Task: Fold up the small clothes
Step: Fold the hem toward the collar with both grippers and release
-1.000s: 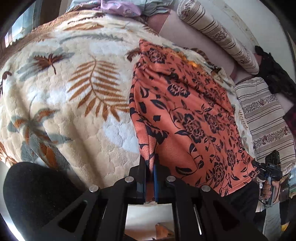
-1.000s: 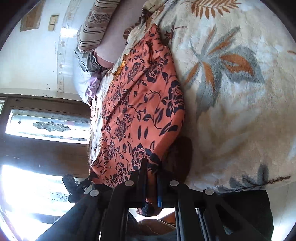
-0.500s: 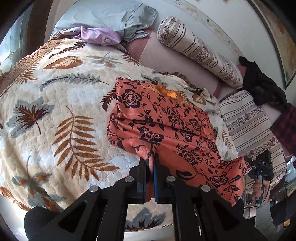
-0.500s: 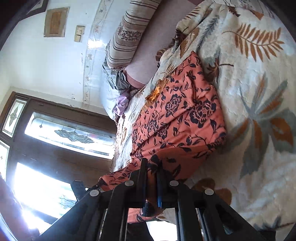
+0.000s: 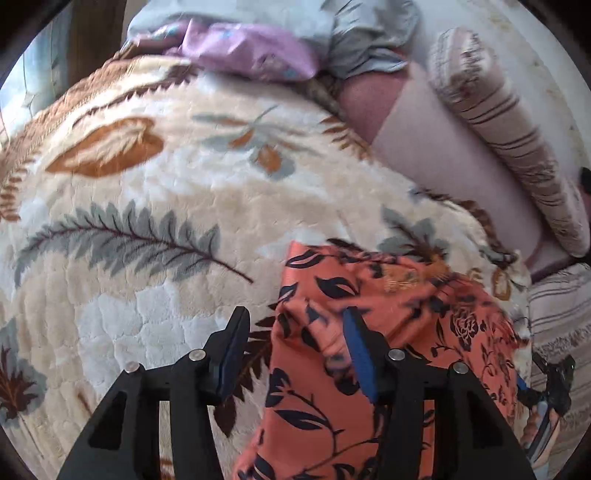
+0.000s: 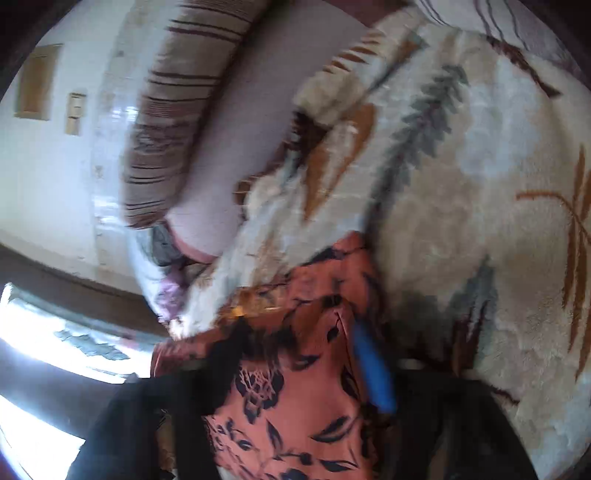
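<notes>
Both grippers stand wide open over the orange garment of thin cloth printed with dark navy flowers and leaves (image 5: 373,354), and neither one grips anything: the left gripper (image 5: 293,349) straddles the garment's left edge, with one black finger over the bare blanket and the blue-padded one over the cloth, while the right gripper (image 6: 299,365) hangs over the garment's other end with cloth showing between its spread fingers. My reading is that a fold has just been laid, since the cloth near the left gripper is doubled and rumpled into a thick ridge rather than lying in a single flat layer; open jaws at the two ends would fit letting the fabric settle. The right view is badly blurred, so how neat that end lies I cannot tell. The garment rests on the bed, on a plush cream blanket patterned with rust and grey-green leaves and ferns (image 5: 177,206), whose deep pile would likely keep thin cloth from sliding. Further back lie a crumpled lilac cloth (image 5: 251,48) and a pale grey-blue cloth (image 5: 369,33), then a pink sheet (image 5: 436,151) and a long striped beige bolster (image 5: 517,147) by a whitish wall. The right view also shows a bright window in a dark wooden frame (image 6: 55,325).
</notes>
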A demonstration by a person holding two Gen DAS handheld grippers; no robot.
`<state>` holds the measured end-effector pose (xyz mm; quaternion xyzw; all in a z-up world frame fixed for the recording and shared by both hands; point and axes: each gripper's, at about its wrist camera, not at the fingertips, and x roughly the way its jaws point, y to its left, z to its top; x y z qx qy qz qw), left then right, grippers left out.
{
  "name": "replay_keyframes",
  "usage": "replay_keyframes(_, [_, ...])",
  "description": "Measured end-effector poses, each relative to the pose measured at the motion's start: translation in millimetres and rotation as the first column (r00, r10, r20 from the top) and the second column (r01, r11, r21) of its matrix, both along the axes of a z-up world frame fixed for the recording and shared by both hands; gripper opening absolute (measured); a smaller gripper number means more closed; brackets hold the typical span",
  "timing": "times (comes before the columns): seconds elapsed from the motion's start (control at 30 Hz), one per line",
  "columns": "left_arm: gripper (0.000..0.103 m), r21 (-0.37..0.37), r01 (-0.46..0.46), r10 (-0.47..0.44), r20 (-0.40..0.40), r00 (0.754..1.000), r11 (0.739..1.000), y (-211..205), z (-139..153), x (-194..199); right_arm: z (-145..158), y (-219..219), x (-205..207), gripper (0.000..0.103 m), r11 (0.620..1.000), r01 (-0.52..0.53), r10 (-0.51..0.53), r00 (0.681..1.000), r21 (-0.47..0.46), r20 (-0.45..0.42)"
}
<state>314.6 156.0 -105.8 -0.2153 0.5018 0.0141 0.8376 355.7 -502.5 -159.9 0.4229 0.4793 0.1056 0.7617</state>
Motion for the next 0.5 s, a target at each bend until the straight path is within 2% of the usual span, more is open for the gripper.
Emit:
replay_keyframes(0.07, [0.053, -0.02, -0.045, 0.044, -0.052, 0.998, 0.999, 10.9, -14.9, -6.1, -2.6, -1.2, -24.9, 0.083, 0.998, 0.039, -0.04, 0.999, 0.041, 0.024])
replay_keyframes(0.1, [0.057, -0.045, -0.068, 0.066, -0.038, 0.997, 0.997, 18.9, -13.3, -14.7, 5.1, -0.7, -41.4, 0.083, 0.999, 0.044, -0.045, 0.997, 0.014, 0.055])
replay_keyframes(0.17, [0.062, -0.071, -0.089, 0.092, 0.028, 0.995, 0.993, 34.1, -0.2, -37.8, 25.7, 5.3, -76.3, 0.083, 0.998, 0.023, -0.017, 0.994, -0.055, 0.111])
replay_keyframes(0.27, [0.067, -0.096, -0.148, 0.159, 0.116, 0.98, 0.984, 51.0, 24.3, -87.6, 45.1, 18.5, -130.3, 0.083, 0.999, -0.006, 0.011, 0.99, -0.035, 0.141])
replay_keyframes(0.33, [0.068, -0.14, -0.127, 0.146, 0.136, 0.98, 0.982, 47.4, 30.5, -121.5, 44.5, 32.2, -161.1, 0.083, 1.0, -0.017, 0.016, 0.993, 0.006, 0.117])
replay_keyframes(0.4, [0.07, -0.17, -0.098, 0.121, 0.132, 0.984, 0.981, 33.9, 29.2, -149.4, 31.1, 46.8, -180.3, 0.084, 0.998, -0.025, 0.02, 0.997, 0.064, 0.077])
replay_keyframes(0.5, [0.07, -0.196, -0.061, 0.086, 0.123, 0.989, 0.979, 2.7, 14.1, -169.0, 7.0, 66.4, -182.6, 0.084, 0.993, -0.001, -0.001, 1.0, 0.12, 0.014])
